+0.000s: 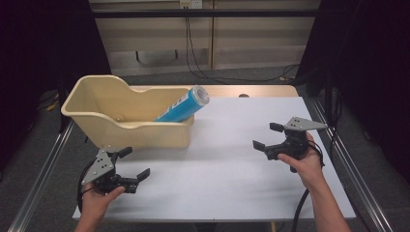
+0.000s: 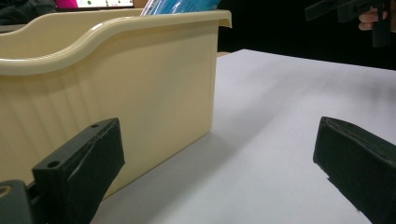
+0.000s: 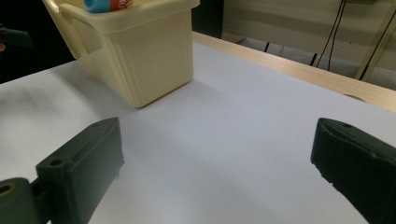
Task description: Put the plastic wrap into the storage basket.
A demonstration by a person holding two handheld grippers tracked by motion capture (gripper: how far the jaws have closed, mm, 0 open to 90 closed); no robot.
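Observation:
A cream plastic bin [image 1: 121, 126] stands on the left part of the white table [image 1: 227, 159]. A blue can [image 1: 183, 107] leans inside it, its top poking over the bin's right rim. My left gripper [image 1: 134, 163] is held low at the table's front left, just in front of the bin, jaws open and empty. My right gripper [image 1: 267, 136] hovers over the right side of the table, pointing left toward the bin, jaws wide open with nothing between them. The bin wall [image 2: 140, 107] stands close in the left gripper view, with the can's blue [image 2: 180, 5] above its rim. Farther off in the right gripper view stands the bin [image 3: 140, 56].
Metal rails [image 1: 38, 183] run along both sides of the table. A wooden edge [image 1: 251, 91] borders its far side, with cables [image 1: 203, 67] on the floor behind. The other gripper [image 2: 355, 11] shows at the top right of the left gripper view.

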